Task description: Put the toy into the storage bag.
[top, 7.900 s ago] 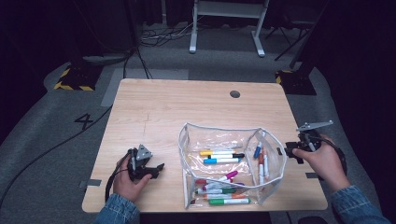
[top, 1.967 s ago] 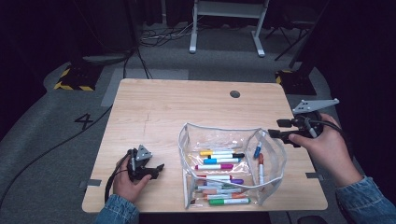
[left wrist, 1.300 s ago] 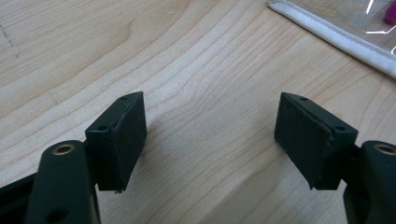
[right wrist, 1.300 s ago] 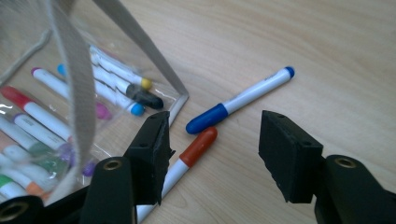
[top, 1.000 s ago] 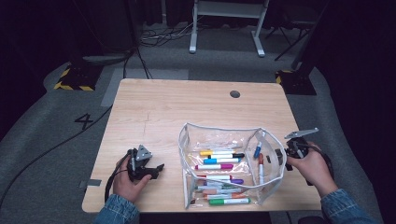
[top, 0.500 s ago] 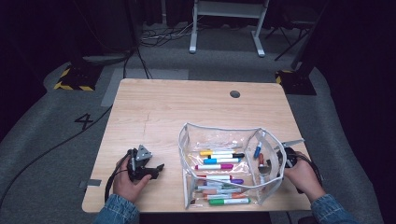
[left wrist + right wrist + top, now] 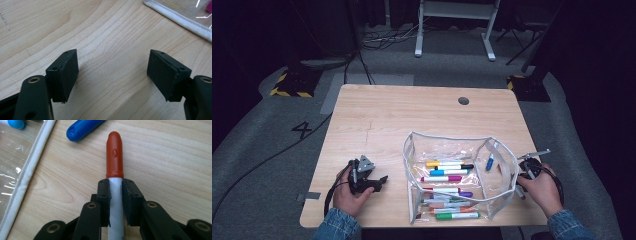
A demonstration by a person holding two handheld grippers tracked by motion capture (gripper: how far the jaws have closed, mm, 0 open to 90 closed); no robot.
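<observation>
My right gripper (image 7: 115, 187) is shut on the white barrel of a red-capped marker (image 7: 115, 155), which lies on the wood just right of the clear pouch (image 7: 412, 170). Its jaws have just been closing, with the marker between them. In the high view the right gripper (image 7: 519, 183) sits low at the pouch's right side. A blue marker (image 7: 82, 128) lies just beyond the red cap. My left gripper (image 7: 112, 72) rests open on the table, nothing between its pads; in the high view the left gripper (image 7: 379, 181) is left of the pouch.
The open pouch holds several coloured markers (image 7: 447, 171). Its white zip edge (image 7: 32, 167) runs beside the right gripper, and the same edge (image 7: 175, 17) lies ahead of the left one. The wooden table (image 7: 412, 115) has a cable hole (image 7: 463, 100) at the back.
The right hand has come down from above the table to the wood at the pouch's right side. The left hand and the pouch have not moved.
</observation>
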